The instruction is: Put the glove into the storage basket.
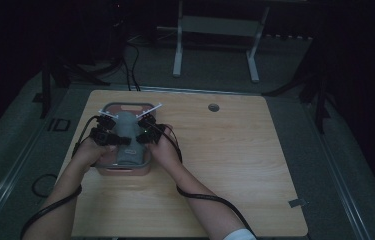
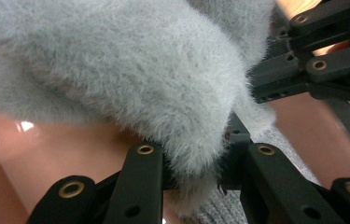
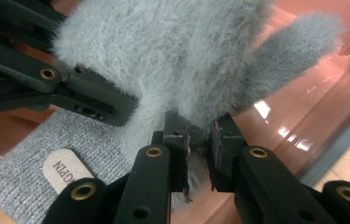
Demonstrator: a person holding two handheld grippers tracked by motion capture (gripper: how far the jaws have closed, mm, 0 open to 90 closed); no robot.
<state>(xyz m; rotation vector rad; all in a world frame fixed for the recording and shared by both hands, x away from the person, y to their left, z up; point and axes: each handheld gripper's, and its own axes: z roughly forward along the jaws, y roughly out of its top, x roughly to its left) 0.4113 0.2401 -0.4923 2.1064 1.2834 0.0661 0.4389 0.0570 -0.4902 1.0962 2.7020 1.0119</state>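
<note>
The left gripper (image 2: 193, 179) has its two black jaws pinched on a fold of fluffy grey fabric (image 2: 130, 70), the pile bulging out between them. The right gripper (image 3: 199, 154) clamps another tuft of the same grey fabric (image 3: 172, 51) in its two jaws. In each gripper view the other gripper's black linkage shows close by, touching the fabric.

From above, both grippers, left (image 1: 106, 131) and right (image 1: 146, 129), meet over one pink tray (image 1: 125, 168) with a grey rim, and the one grey garment (image 1: 126, 140) lies inside it. The garment has a fluffy part and a flatter knitted part carrying one small oval label (image 3: 65, 170).

The tray sits on the left half of one wooden table (image 1: 225, 160), which has one round hole (image 1: 213, 107) near its far edge. Two forearms come in from the bottom, each trailing one black cable (image 1: 210, 199).
</note>
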